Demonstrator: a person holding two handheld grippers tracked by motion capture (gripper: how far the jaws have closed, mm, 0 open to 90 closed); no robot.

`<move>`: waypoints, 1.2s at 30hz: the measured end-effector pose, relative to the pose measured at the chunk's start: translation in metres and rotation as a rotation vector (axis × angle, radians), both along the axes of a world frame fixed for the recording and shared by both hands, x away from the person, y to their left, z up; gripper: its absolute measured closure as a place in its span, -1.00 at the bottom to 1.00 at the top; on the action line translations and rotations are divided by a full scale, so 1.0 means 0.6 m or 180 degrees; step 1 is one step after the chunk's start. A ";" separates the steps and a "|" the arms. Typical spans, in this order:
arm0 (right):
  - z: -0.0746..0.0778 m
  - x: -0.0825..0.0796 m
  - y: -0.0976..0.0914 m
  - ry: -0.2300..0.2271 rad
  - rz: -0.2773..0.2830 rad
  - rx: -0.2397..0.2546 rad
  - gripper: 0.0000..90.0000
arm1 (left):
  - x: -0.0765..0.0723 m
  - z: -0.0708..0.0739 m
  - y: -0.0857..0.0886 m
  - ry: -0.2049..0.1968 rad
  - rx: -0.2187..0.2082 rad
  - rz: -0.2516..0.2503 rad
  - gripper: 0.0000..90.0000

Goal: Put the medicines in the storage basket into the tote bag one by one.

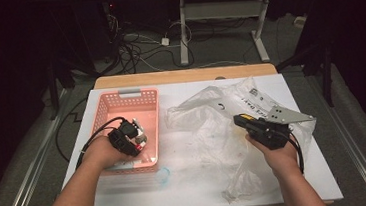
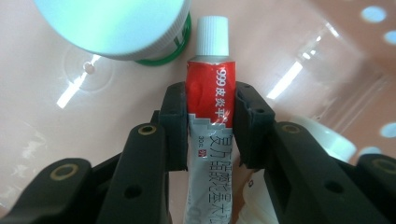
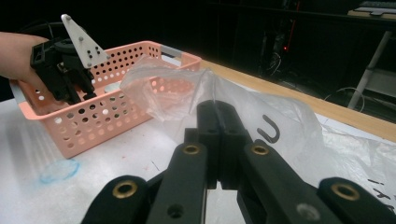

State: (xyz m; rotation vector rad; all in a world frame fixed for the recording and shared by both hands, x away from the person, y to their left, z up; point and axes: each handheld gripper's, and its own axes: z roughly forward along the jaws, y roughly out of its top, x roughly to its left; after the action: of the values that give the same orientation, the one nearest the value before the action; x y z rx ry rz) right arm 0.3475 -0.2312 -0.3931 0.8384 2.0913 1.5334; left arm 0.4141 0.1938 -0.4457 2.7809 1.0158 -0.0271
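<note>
Left tool (image 2: pixel 211 123) inside the pink basket (image 1: pixel 102 106), clenched on a red-and-white ointment tube (image 2: pixel 211 100); right tool (image 3: pixel 218 135) clenched on the clear plastic bag (image 3: pixel 187 91) over the tabletop (image 1: pixel 188 183).

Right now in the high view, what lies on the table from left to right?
Left gripper in the pink basket → faint blue ring on the table → clear plastic bag → right gripper, shut on the bag.

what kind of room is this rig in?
Probably a lab or recording studio, not a home. Dark surroundings ring a white-topped table, loose cables lie tangled on the floor behind it, and a height-adjustable desk frame stands beyond. A pink perforated basket serves as a prop.
</note>
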 end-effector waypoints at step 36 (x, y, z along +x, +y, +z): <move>-0.009 -0.004 0.004 -0.0039 -0.0048 -0.0050 1.00 | -0.057 0.060 0.044 -0.1099 -0.0955 0.0373 0.48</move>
State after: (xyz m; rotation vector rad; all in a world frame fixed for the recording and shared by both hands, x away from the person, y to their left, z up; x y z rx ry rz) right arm 0.3449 -0.2288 -0.3983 0.8351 2.0810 1.5086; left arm 0.3800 0.2202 -0.4097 2.3466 0.9883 0.2822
